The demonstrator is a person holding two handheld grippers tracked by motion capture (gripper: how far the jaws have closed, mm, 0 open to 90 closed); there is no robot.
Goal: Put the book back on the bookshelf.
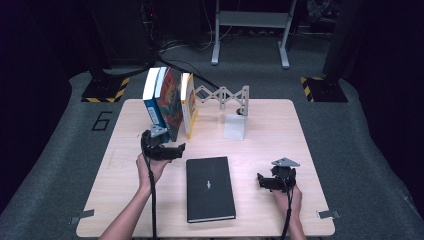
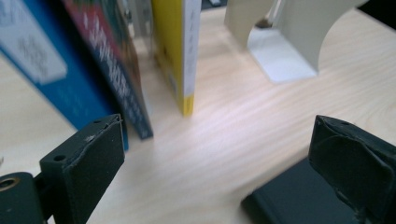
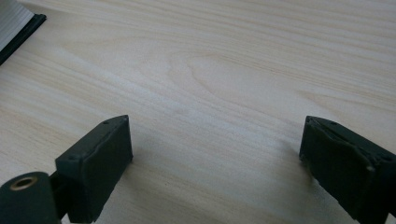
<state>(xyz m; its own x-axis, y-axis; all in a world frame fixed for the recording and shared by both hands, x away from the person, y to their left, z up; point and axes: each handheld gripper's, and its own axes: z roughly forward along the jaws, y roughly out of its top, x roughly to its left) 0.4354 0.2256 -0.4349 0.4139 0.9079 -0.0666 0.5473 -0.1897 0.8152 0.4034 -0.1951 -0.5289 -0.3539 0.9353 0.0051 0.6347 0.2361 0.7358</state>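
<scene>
The desk (image 1: 280,130) is a light wood surface carrying all items. A black book (image 1: 210,189) lies flat near the front centre, cover up, between the two grippers and apart from both. At the rear left, a blue book (image 1: 153,100) and a red-covered book (image 1: 170,102) stand tilted, leaning together toward the left; a yellow book (image 1: 188,104) stands just beside them, nearly upright. An expanding metal bookend (image 1: 227,97) extends rightward from the yellow book to a white base plate (image 1: 235,127).

The left gripper (image 1: 172,150) sits just in front of the leaning books, its jaws set wide with nothing between them. In the left gripper view, the blue book (image 2: 42,70) is near the left jaw and a corner of the black book (image 2: 294,198) lies near the right jaw.

The right gripper (image 1: 265,181) rests to the right of the black book, jaws wide, holding nothing, above bare desk (image 3: 210,79).
</scene>
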